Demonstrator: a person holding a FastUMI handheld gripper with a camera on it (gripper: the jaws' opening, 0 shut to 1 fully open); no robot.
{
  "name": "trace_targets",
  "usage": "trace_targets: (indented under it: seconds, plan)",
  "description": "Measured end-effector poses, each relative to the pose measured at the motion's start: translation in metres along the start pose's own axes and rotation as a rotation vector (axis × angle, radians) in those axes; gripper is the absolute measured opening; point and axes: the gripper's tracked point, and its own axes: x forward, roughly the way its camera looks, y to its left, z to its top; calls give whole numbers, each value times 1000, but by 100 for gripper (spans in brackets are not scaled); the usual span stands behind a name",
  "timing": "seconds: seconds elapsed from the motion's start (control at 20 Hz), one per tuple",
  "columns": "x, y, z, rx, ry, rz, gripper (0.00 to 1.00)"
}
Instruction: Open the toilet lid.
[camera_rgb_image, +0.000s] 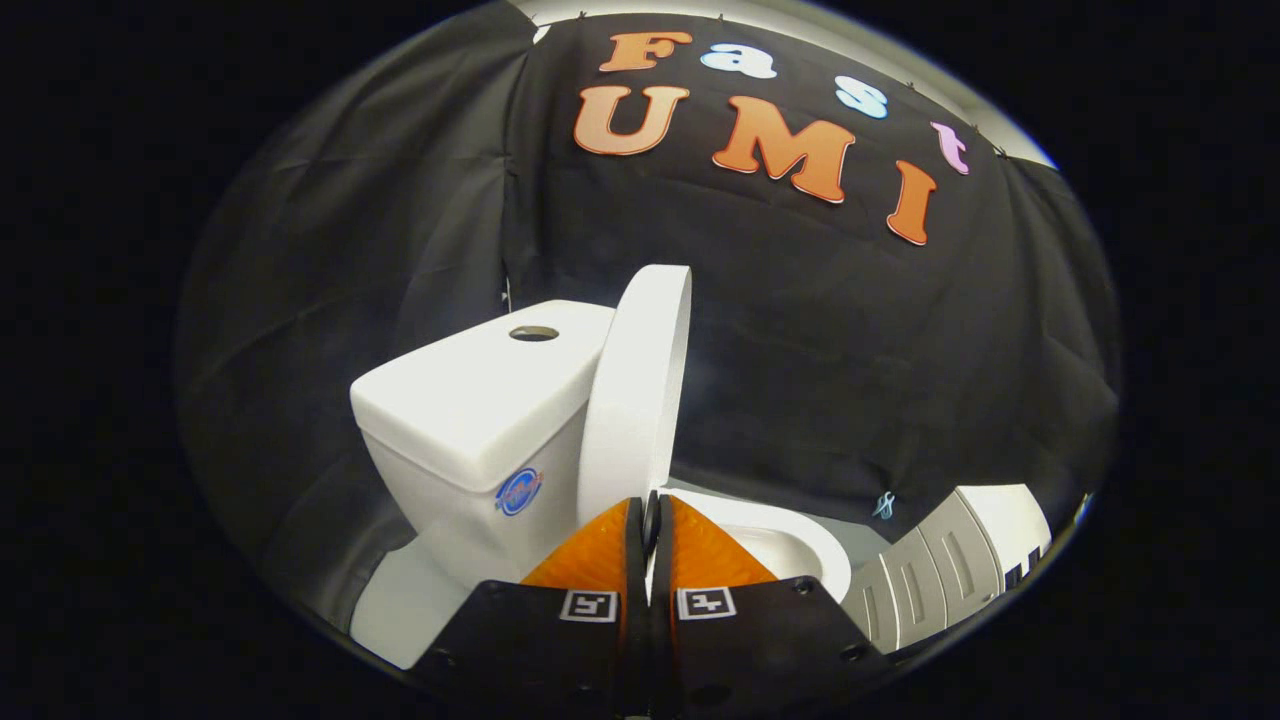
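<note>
Black cloth hangs behind a white toilet (470, 470) that stands in the booth, with a pale ribbed bin or basket (940, 580) just off to one side of the bowl. The toilet lid (640, 390) is seen raised almost upright, leaning toward the tank (480, 390) and just beside it, while the open seat rim (800, 545) lies ahead of the fingers. The gripper (650, 520) is held low at the base of the lid, its fingers pressed nearly together — whether a thin edge of the lid near the hinge is pinched between them or they merely meet in front of it cannot be told.

The task is judged to be close to done. What remains, it seems, is for the lid to be settled against the tank so that it stays up. This would best be done gently: the lid should be eased back until contact is felt, not pushed hard, and any hold should be released only once the lid is resting — a lid left short of its balance point could fall shut again.
</note>
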Motion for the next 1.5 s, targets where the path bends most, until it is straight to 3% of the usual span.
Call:
trace_targets:
  seconds: [0.55, 0.7, 0.85, 1.05, 1.2, 1.5]
  plan:
    - [1, 24, 4, -69, -7, -21, 9]
    - [2, 30, 0, -65, 2, 29, 12]
    - [7, 33, -18, -31, 65, 105, 45]
    - [3, 19, -19, 50, 78, 136, 70]
    - [-4, -2, -7, 103, 50, 153, 74]
    - [-31, -11, 12, 247, 35, 327, 79]
